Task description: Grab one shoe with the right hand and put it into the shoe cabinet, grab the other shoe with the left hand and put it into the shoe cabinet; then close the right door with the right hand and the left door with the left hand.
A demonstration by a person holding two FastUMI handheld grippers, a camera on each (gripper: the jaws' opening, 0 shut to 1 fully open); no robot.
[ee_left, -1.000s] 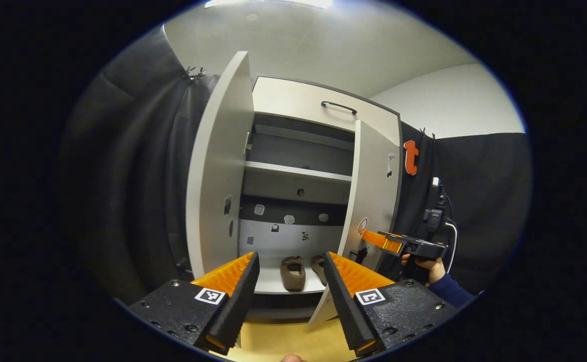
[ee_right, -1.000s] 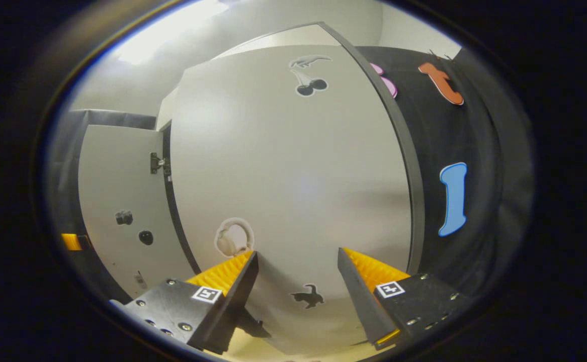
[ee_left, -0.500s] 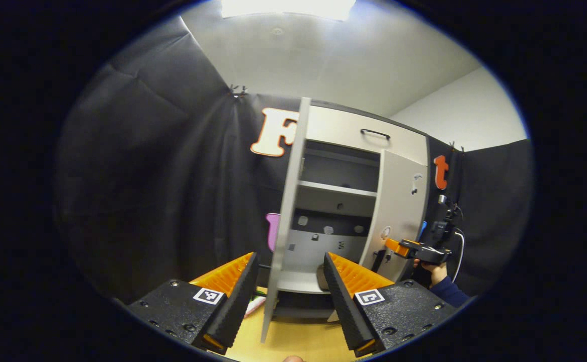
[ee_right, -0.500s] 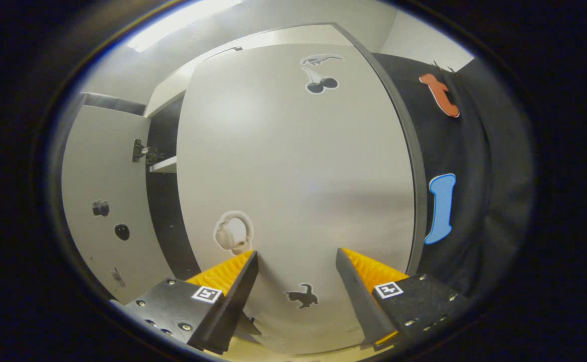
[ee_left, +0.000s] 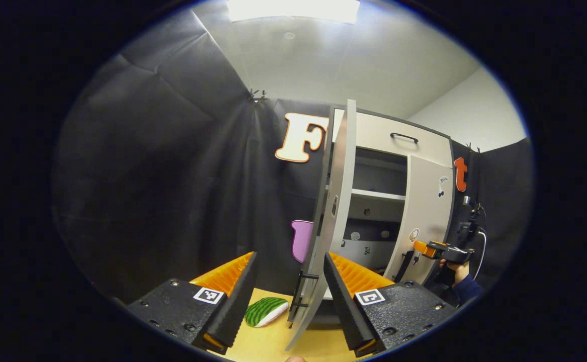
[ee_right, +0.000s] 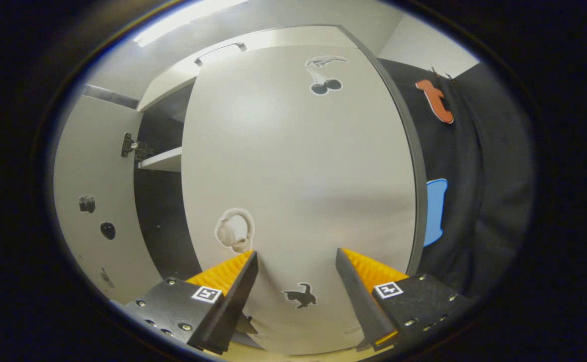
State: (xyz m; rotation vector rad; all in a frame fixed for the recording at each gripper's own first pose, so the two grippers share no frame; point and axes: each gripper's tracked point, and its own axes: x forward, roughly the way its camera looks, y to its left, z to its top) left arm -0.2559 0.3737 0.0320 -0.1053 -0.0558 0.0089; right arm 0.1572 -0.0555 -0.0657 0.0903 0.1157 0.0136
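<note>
**Shoe cabinet: right door nearly shut, left gripper swings round the left door**

Shoe cabinet [ee_left: 373, 136] stands against the black cloth wall with both doors part open. Over the last second the left gripper view has swung leftward: a second ago it looked straight into the bottom compartment, where the two brown shoes lay side by side; now it looks along the edge of the left door [ee_left: 336, 201], and the shoes are hidden behind that panel. They appear to be stowed, so only the door-closing steps seem left.

In the right gripper view the right door [ee_right: 298, 176] has turned a little and the dark gap beside it reads wider, with a shelf edge [ee_right: 162, 161] showing. Whether this gripper touches the panel I cannot tell. In the left gripper view the right gripper [ee_left: 424, 248], held by a hand in a dark sleeve, sits at that door's outer face.

Left gripper [ee_left: 287, 296] has its jaws wide apart and empty, the door's edge showing between them farther off. The right gripper's jaws, in its own view, are likewise spread, holding nothing.

Doors are flat, smooth, matte off-white panels with dark edging and small stickers (cherries, headphones, a cat). A black bar handle [ee_left: 404, 136] sits on the top drawer front. On the pale wood floor lies a green striped watermelon-slice toy [ee_left: 265, 310].
</note>
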